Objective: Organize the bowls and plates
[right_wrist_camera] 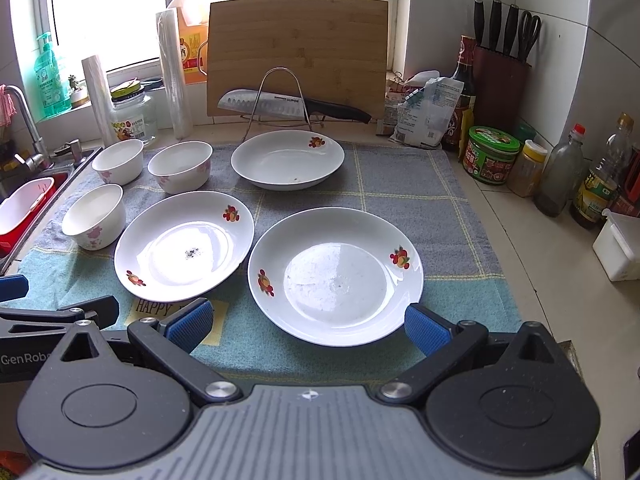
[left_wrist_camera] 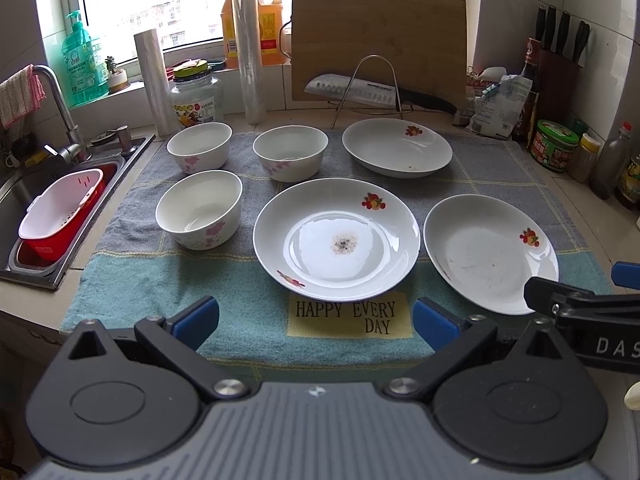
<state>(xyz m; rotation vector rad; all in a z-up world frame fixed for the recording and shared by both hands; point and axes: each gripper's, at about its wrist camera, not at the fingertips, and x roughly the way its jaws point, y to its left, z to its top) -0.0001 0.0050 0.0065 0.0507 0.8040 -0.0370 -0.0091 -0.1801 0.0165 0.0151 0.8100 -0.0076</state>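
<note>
Bowls [left_wrist_camera: 199,209] are clustered left of the middle plate [left_wrist_camera: 336,234], which is faced by the left gripper [left_wrist_camera: 316,322], jaws spread wide and empty. Right of that plate, the near plate [right_wrist_camera: 335,276] lies straight ahead of the right gripper [right_wrist_camera: 306,322], likewise spread and empty, judged nearer to it.

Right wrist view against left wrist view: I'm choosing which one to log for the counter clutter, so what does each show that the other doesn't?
Only the right wrist view shows the white lidded box at the counter's right edge. Only the left wrist view shows the pink-and-white cloth on the faucet whole and more of the sink. Both show three plates, three bowls, the cutting board, the knife and both open grippers.
</note>
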